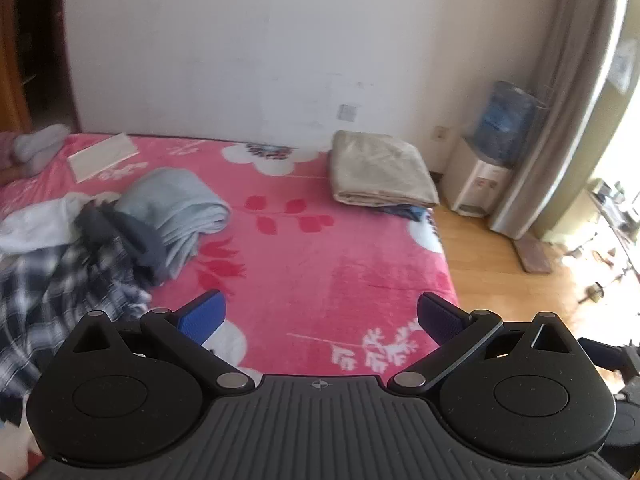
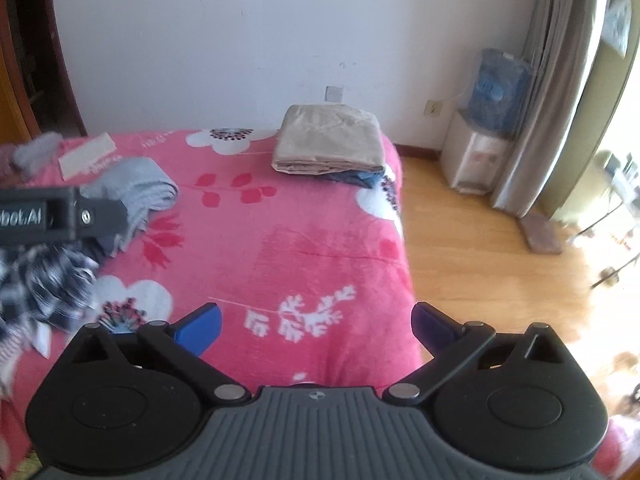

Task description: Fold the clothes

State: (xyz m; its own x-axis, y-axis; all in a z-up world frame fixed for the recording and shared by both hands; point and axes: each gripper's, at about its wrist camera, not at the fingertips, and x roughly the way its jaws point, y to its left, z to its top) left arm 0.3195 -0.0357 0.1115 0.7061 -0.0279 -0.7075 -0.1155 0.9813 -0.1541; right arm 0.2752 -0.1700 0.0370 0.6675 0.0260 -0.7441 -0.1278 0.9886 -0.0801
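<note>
A heap of unfolded clothes lies on the left of the pink flowered bed (image 1: 320,248): a black-and-white plaid shirt (image 1: 60,288), a dark grey garment (image 1: 132,240), a white garment (image 1: 36,224) and a pale blue-grey one (image 1: 180,208). A folded beige pile (image 1: 380,168) rests at the bed's far right corner over a dark blue item (image 1: 404,211). My left gripper (image 1: 320,316) hovers open above the bed's near part, holding nothing. My right gripper (image 2: 316,326) is open too, over the bed's near right edge. In the right wrist view the plaid shirt (image 2: 44,288), the beige pile (image 2: 328,142) and the left gripper's body (image 2: 52,216) show.
A white flat sheet (image 1: 102,156) and a grey bundle (image 1: 38,146) lie at the bed's far left. Right of the bed is wooden floor (image 2: 480,248), a water dispenser (image 1: 480,176) with a blue bottle, and a grey curtain (image 1: 560,120). A white wall backs the bed.
</note>
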